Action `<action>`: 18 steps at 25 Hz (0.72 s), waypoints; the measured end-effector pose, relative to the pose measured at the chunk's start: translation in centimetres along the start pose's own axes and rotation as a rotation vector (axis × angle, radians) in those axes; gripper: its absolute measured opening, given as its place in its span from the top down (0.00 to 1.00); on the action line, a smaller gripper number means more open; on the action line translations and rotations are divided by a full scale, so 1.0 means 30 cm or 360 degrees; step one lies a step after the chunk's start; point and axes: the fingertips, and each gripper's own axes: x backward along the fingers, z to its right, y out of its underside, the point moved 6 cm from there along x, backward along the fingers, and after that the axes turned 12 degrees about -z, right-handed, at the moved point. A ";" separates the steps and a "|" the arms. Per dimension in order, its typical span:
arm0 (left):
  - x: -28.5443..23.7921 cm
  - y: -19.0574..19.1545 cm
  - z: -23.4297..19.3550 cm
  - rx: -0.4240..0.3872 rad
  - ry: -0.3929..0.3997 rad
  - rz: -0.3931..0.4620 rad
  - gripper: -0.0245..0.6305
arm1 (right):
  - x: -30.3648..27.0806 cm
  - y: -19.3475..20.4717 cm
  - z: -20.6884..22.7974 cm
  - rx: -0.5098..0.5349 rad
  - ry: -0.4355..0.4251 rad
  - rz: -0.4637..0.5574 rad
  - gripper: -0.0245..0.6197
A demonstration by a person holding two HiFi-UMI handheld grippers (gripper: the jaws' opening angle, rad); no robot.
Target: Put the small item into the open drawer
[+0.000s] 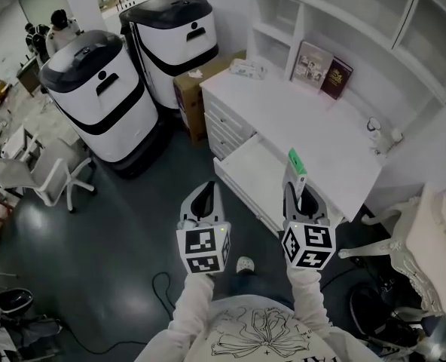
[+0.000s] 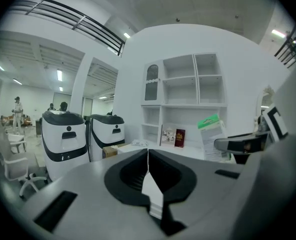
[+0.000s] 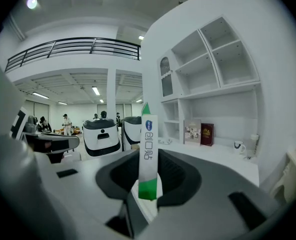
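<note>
The small item is a slim white packet with green ends (image 1: 296, 163). My right gripper (image 1: 299, 188) is shut on its lower part, so it stands upright above the jaws. In the right gripper view the packet (image 3: 148, 144) rises between the jaws of my right gripper (image 3: 149, 178). The open drawer (image 1: 255, 166) juts from the white desk (image 1: 313, 127) just ahead of the packet. My left gripper (image 1: 207, 192) hovers over the dark floor to the drawer's left. Its jaws (image 2: 148, 153) meet with nothing between them.
Two white-and-black machines (image 1: 96, 96) (image 1: 172, 40) stand to the left of the desk, with a cardboard box (image 1: 193, 89) between them and it. Books (image 1: 322, 70) and a mug (image 1: 374, 128) sit on the desk. An ornate white chair (image 1: 426, 240) is at right.
</note>
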 end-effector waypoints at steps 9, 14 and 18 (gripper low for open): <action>-0.177 -0.063 0.024 0.0014 -0.0056 -0.0008 0.95 | -0.184 -0.061 0.104 0.0023 -0.0074 -0.0026 0.82; -0.235 -0.072 0.016 0.0020 -0.0072 -0.0039 0.95 | -0.251 -0.072 0.122 0.0022 -0.0095 -0.0064 0.82; -0.290 -0.078 0.001 0.0025 -0.0078 -0.0067 0.95 | -0.310 -0.069 0.137 0.0010 -0.0098 -0.0102 0.82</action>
